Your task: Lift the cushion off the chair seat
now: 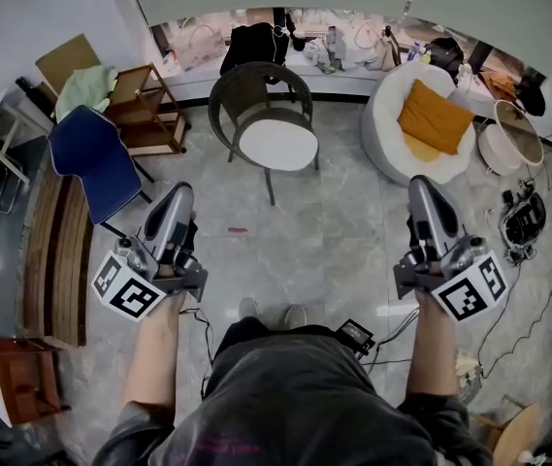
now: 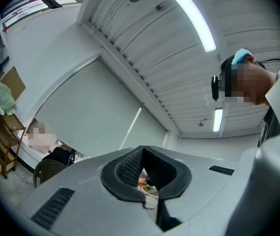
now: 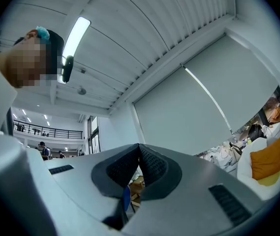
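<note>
A round white cushion (image 1: 277, 145) lies on the seat of a dark wicker chair (image 1: 246, 85) straight ahead on the tiled floor. My left gripper (image 1: 180, 194) is held low at the left, well short of the chair, shut with nothing between its jaws. My right gripper (image 1: 421, 184) is at the right at about the same distance, also shut and empty. In the left gripper view the left gripper (image 2: 142, 168) points upward toward the ceiling, and the chair's back (image 2: 48, 170) shows at lower left. In the right gripper view the right gripper (image 3: 139, 168) has its black pads together.
A blue chair (image 1: 96, 158) and a wooden shelf (image 1: 145, 105) stand at the left. A white round seat (image 1: 392, 134) with an orange cushion (image 1: 434, 116) is at the right. Cables and gear (image 1: 523, 221) lie on the floor at far right.
</note>
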A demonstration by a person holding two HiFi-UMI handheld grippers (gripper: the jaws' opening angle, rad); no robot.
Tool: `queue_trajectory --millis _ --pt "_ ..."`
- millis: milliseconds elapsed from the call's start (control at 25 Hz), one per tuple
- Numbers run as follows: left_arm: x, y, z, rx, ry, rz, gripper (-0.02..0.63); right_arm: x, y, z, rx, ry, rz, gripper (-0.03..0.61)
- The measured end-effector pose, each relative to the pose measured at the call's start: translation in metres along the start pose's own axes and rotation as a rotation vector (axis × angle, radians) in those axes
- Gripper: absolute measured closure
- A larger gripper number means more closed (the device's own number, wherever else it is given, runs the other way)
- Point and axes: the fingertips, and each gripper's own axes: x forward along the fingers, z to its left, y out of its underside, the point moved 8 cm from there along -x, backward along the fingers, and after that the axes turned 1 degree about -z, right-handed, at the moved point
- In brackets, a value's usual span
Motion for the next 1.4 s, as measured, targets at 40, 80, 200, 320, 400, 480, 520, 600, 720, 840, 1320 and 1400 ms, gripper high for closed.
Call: queue_trajectory --millis 40,80,200,320,400,480,520,600,720,840,1320,1400 --pt "0.001 0.002 -0.002 0.001 -0.002 0.002 0.604 -0.002 0.000 -0.002 0.004 -0.004 -0.003 0.568" --pt "0.001 0.003 -0.003 0.002 -0.004 0.003 0.604 -0.004 0.001 -0.004 0.008 -0.007 -0.005 0.568" --pt "0.002 0.005 -0.009 0.011 -0.002 0.009 0.604 -0.008 0.002 -0.007 0.015 -0.006 -0.006 0.568" --pt "0.006 0.001 -0.010 0.016 -0.003 0.006 0.604 -0.004 -0.001 -0.008 0.018 -0.018 -0.007 0.568" --pt "0.010 0.000 -0.008 0.018 -0.007 0.003 0.606 -0.002 -0.002 -0.010 0.017 -0.023 -0.003 0.568" --pt "0.014 0.000 -0.006 0.017 -0.009 0.000 0.604 0.002 -0.002 -0.014 0.016 -0.021 0.003 0.568" --pt "0.016 0.000 -0.004 0.015 -0.010 0.000 0.606 0.004 -0.002 -0.015 0.017 -0.022 0.003 0.568" --pt "0.018 0.002 0.002 0.008 -0.014 0.001 0.604 0.010 -0.001 -0.017 0.019 -0.025 0.001 0.568" --pt "0.022 0.007 0.011 -0.002 -0.022 0.007 0.604 0.018 0.004 -0.021 0.023 -0.029 0.009 0.568" --pt "0.026 0.010 0.020 -0.009 -0.025 0.011 0.604 0.026 0.009 -0.028 0.025 -0.025 0.017 0.568" --pt "0.062 0.018 0.084 -0.049 -0.030 0.029 0.604 0.086 0.035 -0.061 0.045 -0.014 0.061 0.568" --pt "0.069 0.017 0.100 -0.060 -0.033 0.032 0.604 0.102 0.040 -0.067 0.048 -0.011 0.073 0.568"
